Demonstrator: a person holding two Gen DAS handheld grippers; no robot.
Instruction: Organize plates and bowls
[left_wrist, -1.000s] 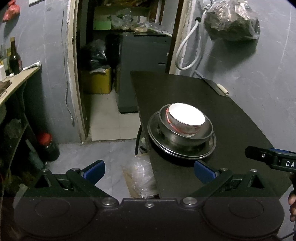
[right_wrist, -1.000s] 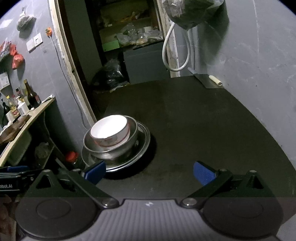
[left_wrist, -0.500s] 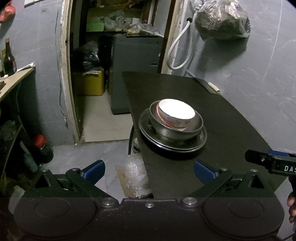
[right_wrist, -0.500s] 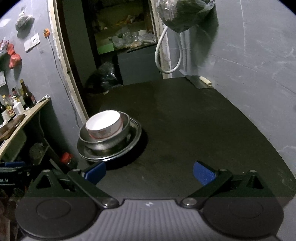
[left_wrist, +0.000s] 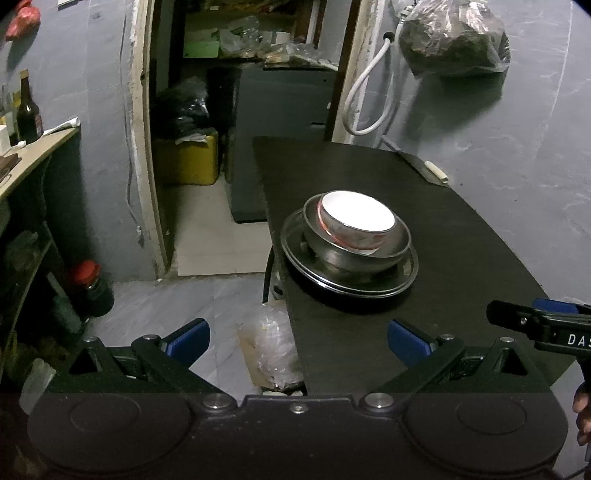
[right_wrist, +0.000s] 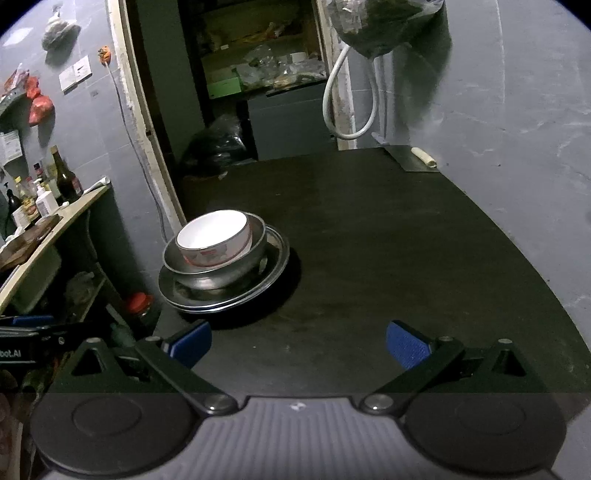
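Note:
A white bowl (left_wrist: 356, 216) (right_wrist: 214, 236) sits inside a steel bowl (left_wrist: 400, 242) (right_wrist: 258, 242), which sits on stacked steel plates (left_wrist: 408, 271) (right_wrist: 275, 264) near the left edge of the black table (left_wrist: 461, 236) (right_wrist: 388, 229). My left gripper (left_wrist: 297, 338) is open and empty, held off the table's near left corner. My right gripper (right_wrist: 297, 341) is open and empty, above the table's near edge, to the right of the stack. The right gripper's tip also shows in the left wrist view (left_wrist: 532, 321).
A cleaver with a pale handle (left_wrist: 434, 171) (right_wrist: 423, 157) lies at the table's far right corner. A plastic bag (left_wrist: 271, 350) lies on the floor by the table. A shelf with bottles (right_wrist: 55, 188) stands at left. A doorway opens behind.
Both grippers have drawn back a little from the stack, which looks smaller and farther in the right wrist view. The stack itself has not moved. Both stay open.

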